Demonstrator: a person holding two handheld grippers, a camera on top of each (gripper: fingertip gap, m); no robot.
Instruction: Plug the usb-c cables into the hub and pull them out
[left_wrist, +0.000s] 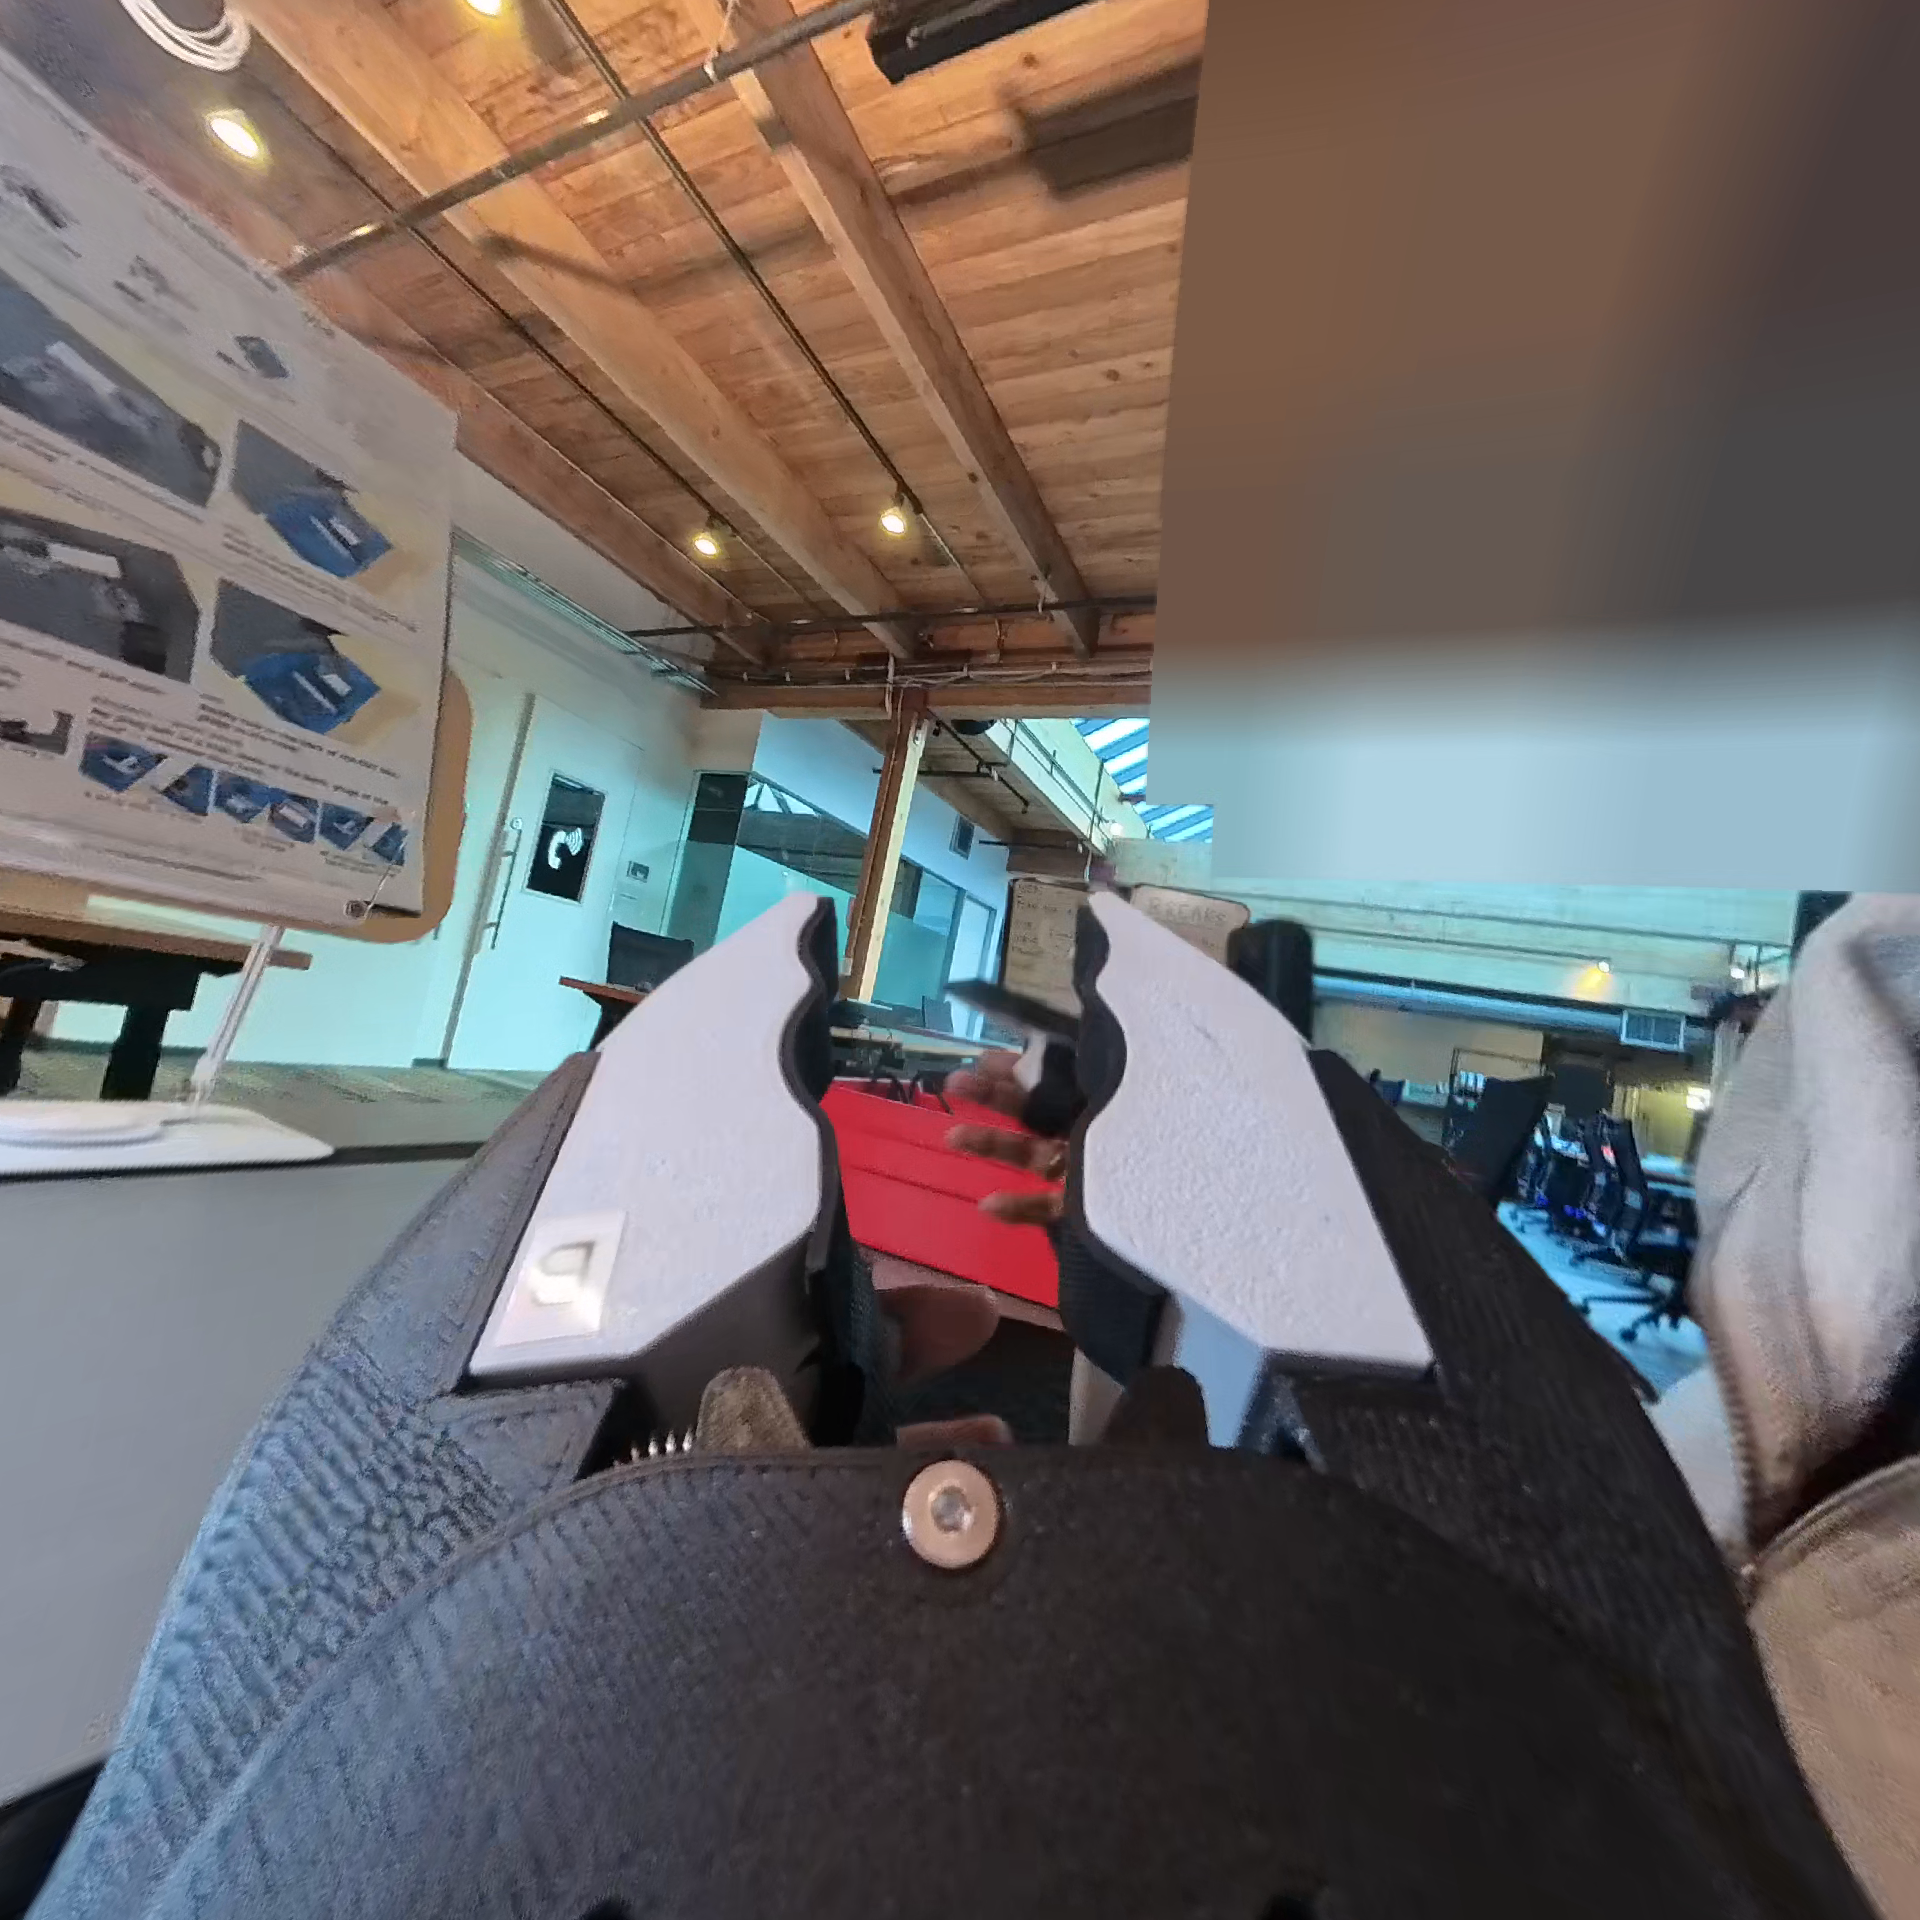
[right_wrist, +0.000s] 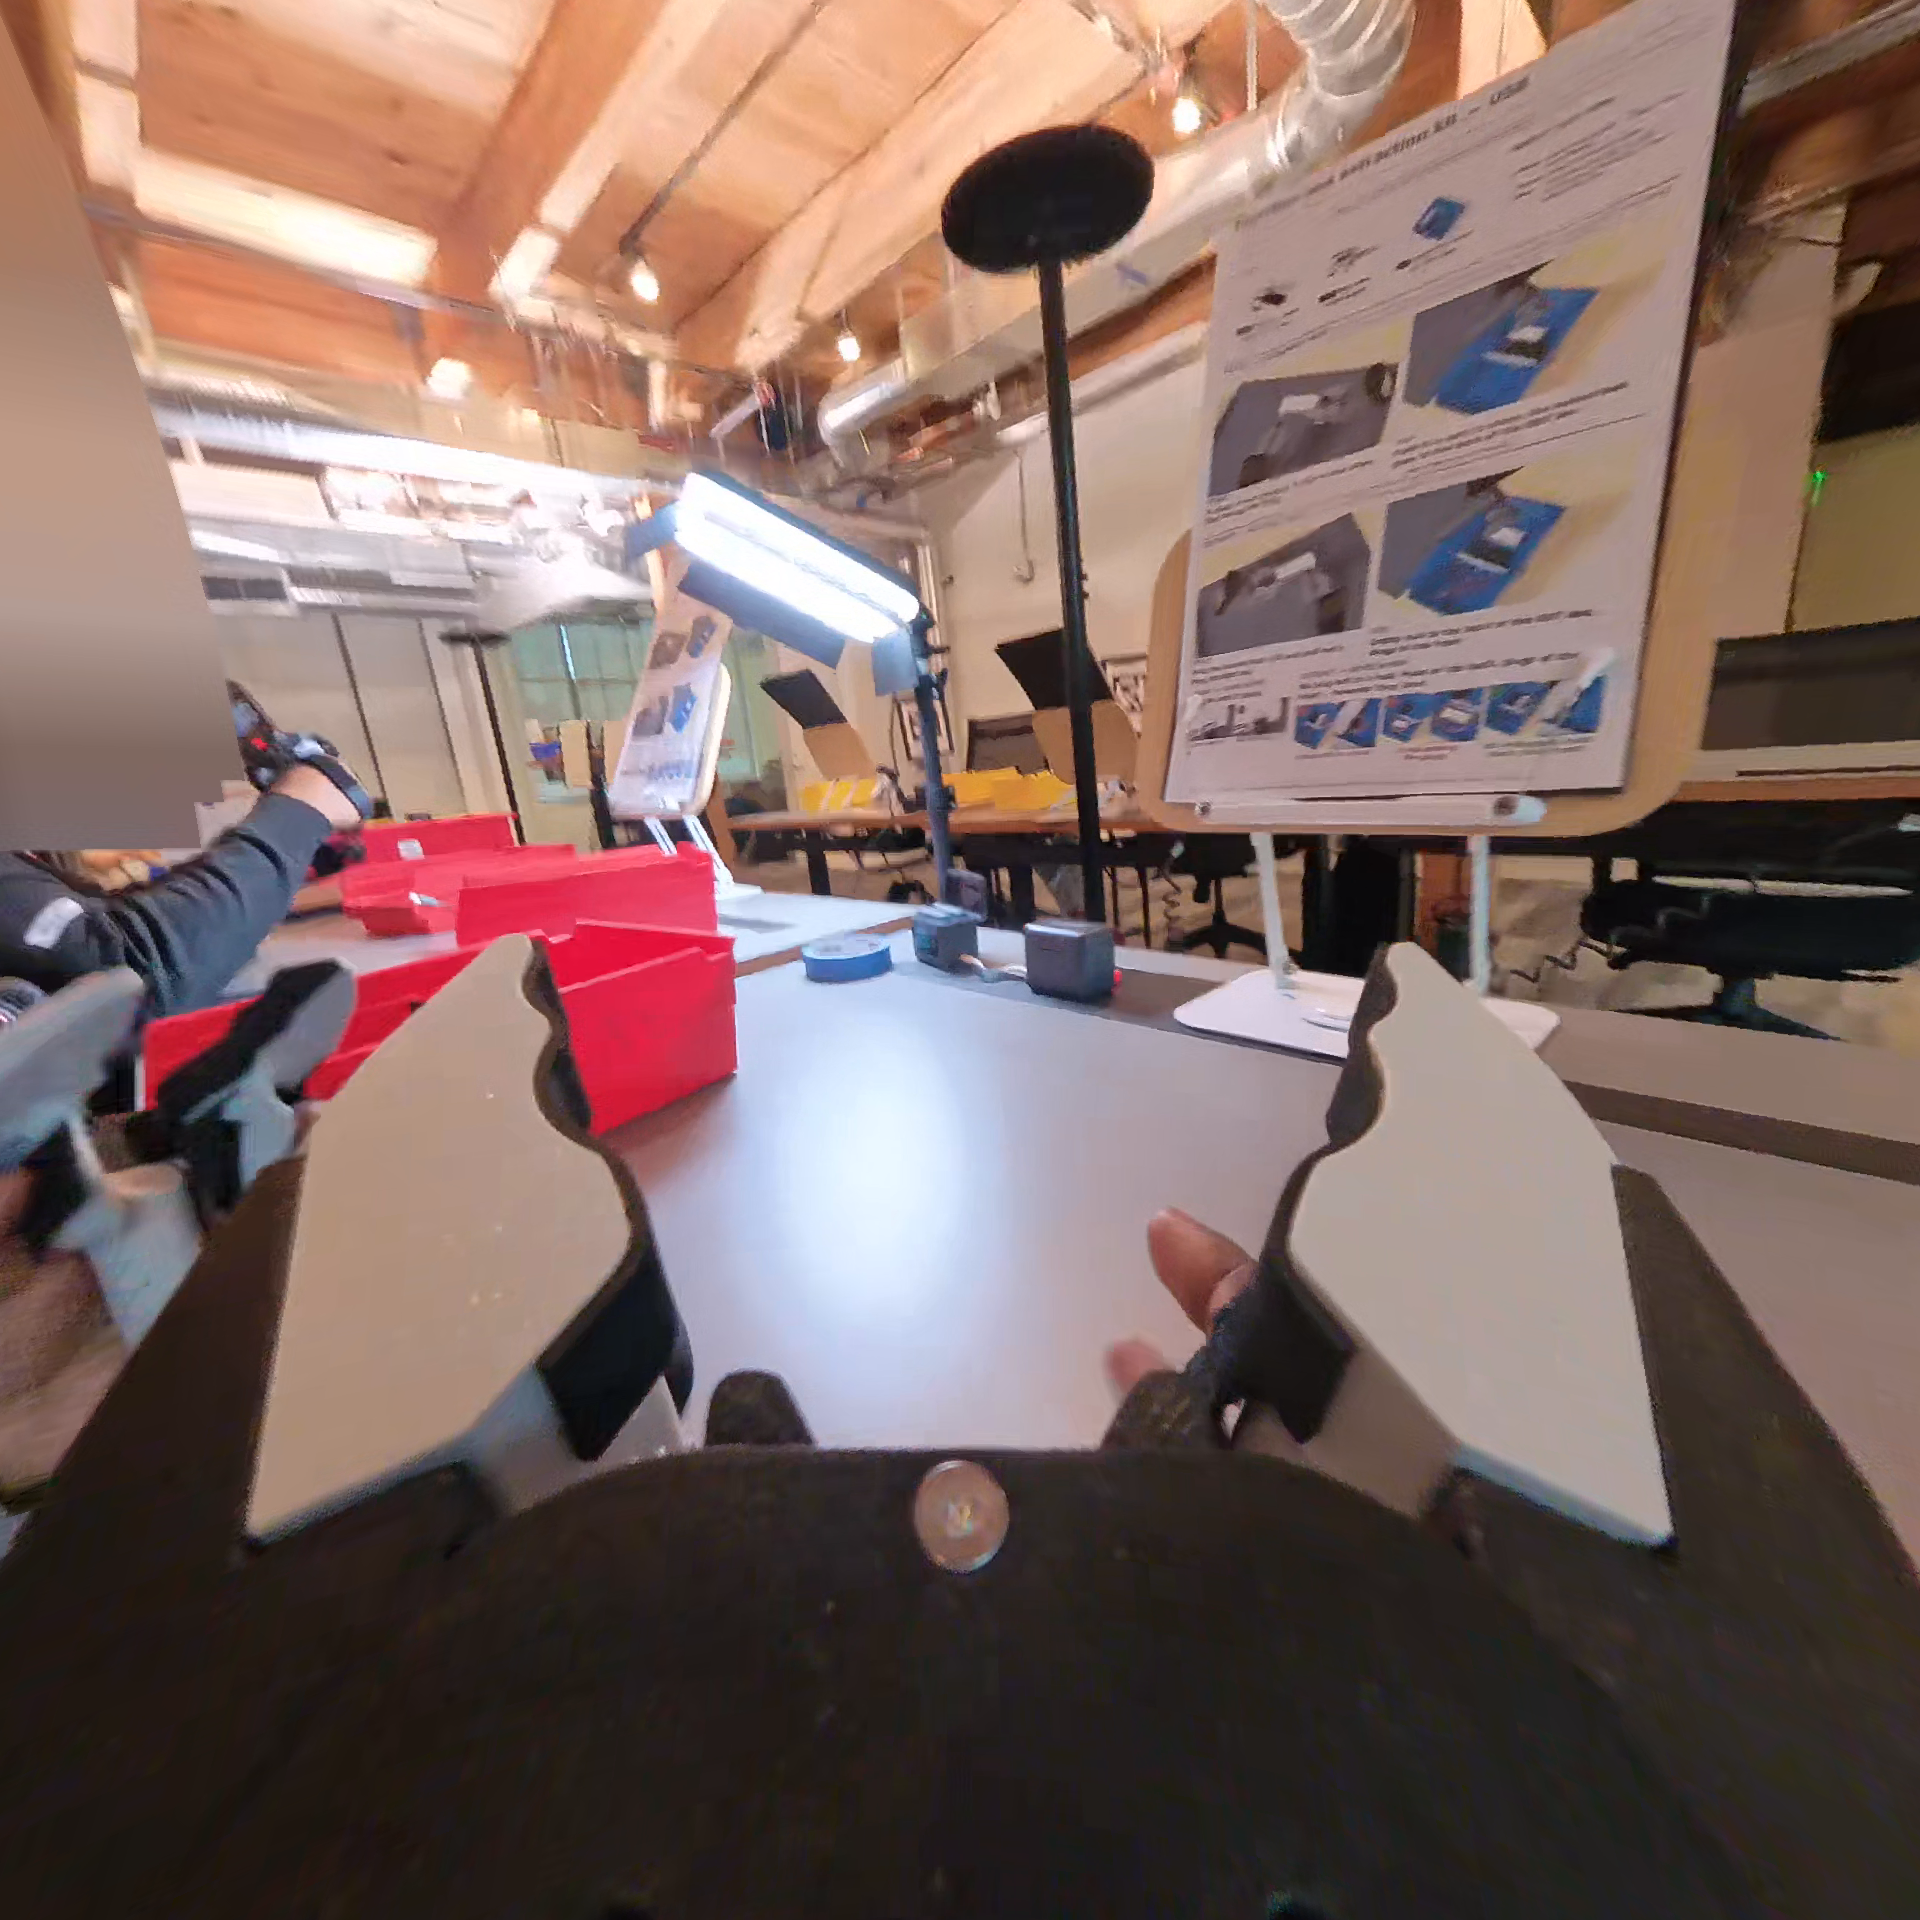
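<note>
Two sets of tongs, both empty. My left gripper (left_wrist: 951, 961) stands narrowly parted and tilted up toward the ceiling; my right gripper (right_wrist: 956, 997) is spread wide over the grey table (right_wrist: 935, 1143). In the right view the left one (right_wrist: 197, 1029) shows at the near left edge.

No usb-c cable and no hub shows in either view, so I cannot say where they lie; the two small dark blocks (right_wrist: 1068, 958) at the far side of the table are too unclear to call. I judge a cable limp and light, its plug short, stiff and smooth, best pinched on the moulded shell behind the metal tip; the hub is likely light enough to slide unless held.

The tabletop looks smooth and glossy. Red bins (right_wrist: 634, 997) sit left, a blue tape roll (right_wrist: 847, 956) far centre, and an instruction sheet (right_wrist: 1434, 436) on a stand to the right. Beyond are a lamp bar (right_wrist: 795, 566), a wooden ceiling and office chairs.
</note>
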